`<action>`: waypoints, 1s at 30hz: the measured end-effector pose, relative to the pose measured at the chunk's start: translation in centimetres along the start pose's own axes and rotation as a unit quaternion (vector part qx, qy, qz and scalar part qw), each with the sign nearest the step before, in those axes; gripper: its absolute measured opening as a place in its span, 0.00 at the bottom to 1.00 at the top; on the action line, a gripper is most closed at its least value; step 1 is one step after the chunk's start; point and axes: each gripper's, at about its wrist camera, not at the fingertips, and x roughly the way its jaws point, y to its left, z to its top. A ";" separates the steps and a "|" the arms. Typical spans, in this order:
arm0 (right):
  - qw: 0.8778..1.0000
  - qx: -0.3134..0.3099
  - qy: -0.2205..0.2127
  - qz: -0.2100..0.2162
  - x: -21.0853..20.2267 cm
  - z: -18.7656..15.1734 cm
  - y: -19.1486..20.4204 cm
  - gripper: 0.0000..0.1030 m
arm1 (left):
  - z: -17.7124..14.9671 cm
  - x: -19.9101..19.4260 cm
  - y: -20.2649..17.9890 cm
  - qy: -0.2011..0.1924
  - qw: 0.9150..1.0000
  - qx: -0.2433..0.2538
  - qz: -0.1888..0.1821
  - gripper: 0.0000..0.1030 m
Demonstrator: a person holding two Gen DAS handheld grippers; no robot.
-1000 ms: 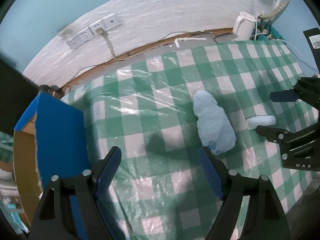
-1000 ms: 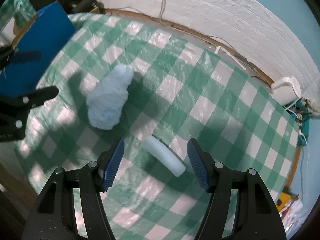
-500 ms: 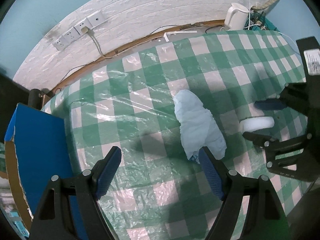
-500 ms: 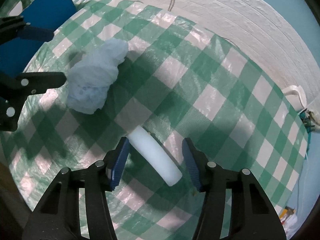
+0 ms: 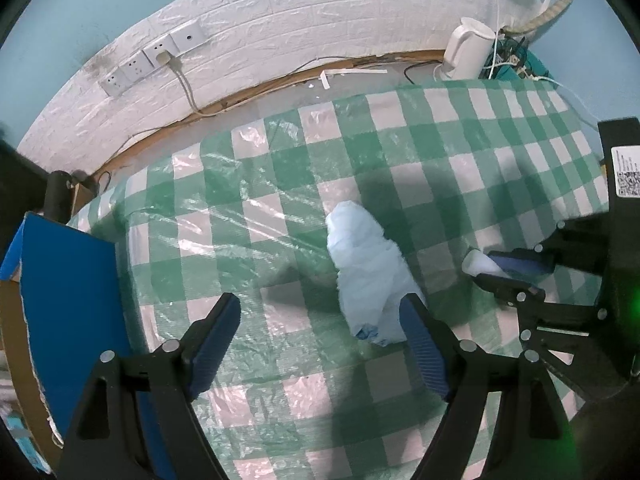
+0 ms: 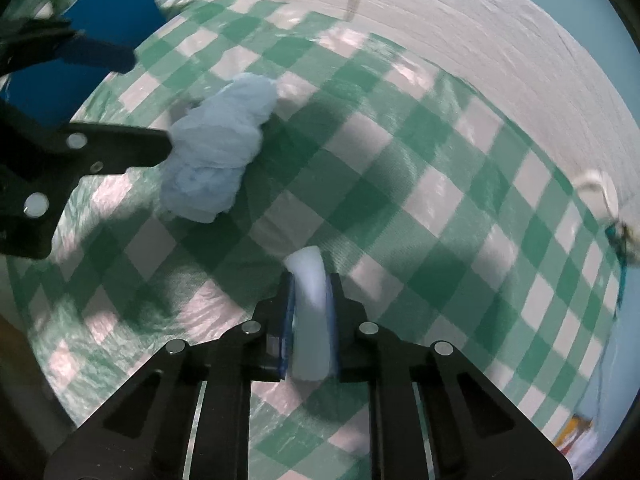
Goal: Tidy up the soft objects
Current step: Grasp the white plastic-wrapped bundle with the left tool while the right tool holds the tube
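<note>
Between the pads of our right gripper [image 6: 309, 312], open a second ago, we are now pinching the white foam roll [image 6: 308, 300] on the checked tablecloth [image 6: 440, 208]; lifting can follow. Our left gripper [image 5: 320, 336] is opening beside the blue cloth bundle [image 5: 368, 272], not yet gripping.

Bare checked table [image 5: 280, 184] is lying open toward its far edge; the blue box [image 5: 68, 300] is blocking the left edge, the kettle [image 5: 466, 52] crowding the far right corner.
</note>
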 end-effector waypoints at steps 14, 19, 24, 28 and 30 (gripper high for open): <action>0.992 0.122 -0.002 0.014 -0.7 -1.1 -3.4 0.11 | 1.2 2.8 -0.8 0.024 0.998 -0.049 -0.017 0.85; 0.991 0.130 -0.001 0.012 -1.3 -1.7 -3.2 0.11 | 0.9 3.7 -1.1 0.029 0.998 -0.051 -0.033 0.76; 0.991 0.137 -0.006 0.005 -1.8 -0.7 -3.2 0.11 | 0.6 3.9 -1.2 0.041 0.995 -0.052 -0.067 0.46; 0.990 0.140 -0.011 0.003 -2.2 -0.2 -3.3 0.11 | 0.4 2.9 -1.5 0.021 0.997 -0.033 -0.063 0.42; 0.990 0.140 -0.013 0.002 -2.4 0.0 -3.1 0.11 | 0.2 2.5 -1.5 0.016 0.998 -0.027 -0.058 0.42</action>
